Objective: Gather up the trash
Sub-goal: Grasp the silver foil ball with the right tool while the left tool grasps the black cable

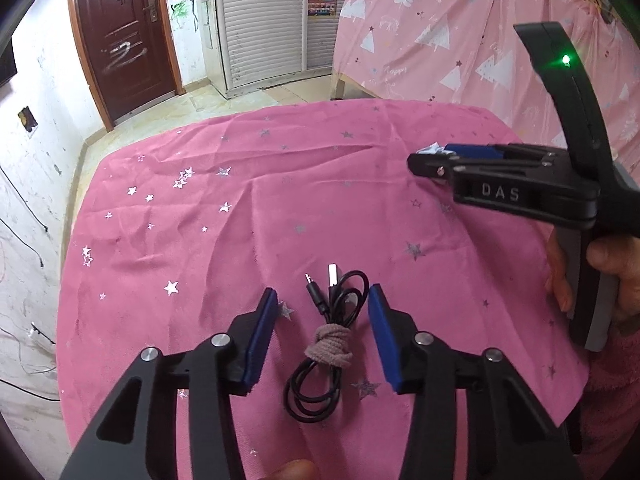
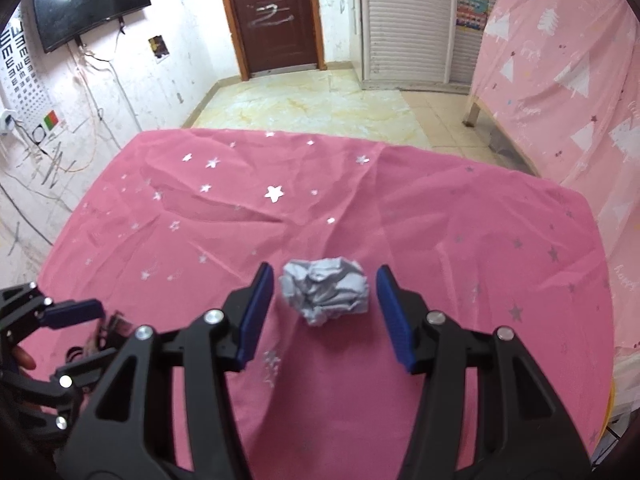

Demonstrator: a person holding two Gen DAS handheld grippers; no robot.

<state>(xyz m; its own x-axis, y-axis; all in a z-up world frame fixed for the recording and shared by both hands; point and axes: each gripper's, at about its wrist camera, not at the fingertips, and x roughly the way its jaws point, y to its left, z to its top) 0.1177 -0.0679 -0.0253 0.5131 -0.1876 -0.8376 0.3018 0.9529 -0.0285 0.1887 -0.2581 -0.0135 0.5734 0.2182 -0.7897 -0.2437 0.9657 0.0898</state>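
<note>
A crumpled ball of grey-white paper lies on the pink star-print tablecloth. My right gripper is open, and the ball sits between its blue pads without touching them. In the left wrist view the ball peeks out just behind the right gripper. A coiled black USB cable, tied with a beige band, lies on the cloth. My left gripper is open, with the cable between its fingers, not gripped.
The table's far edge drops to a tiled floor. A pink tree-print curtain hangs to the right. A brown door and a wall screen are at the back. My left gripper shows at the right wrist view's lower left.
</note>
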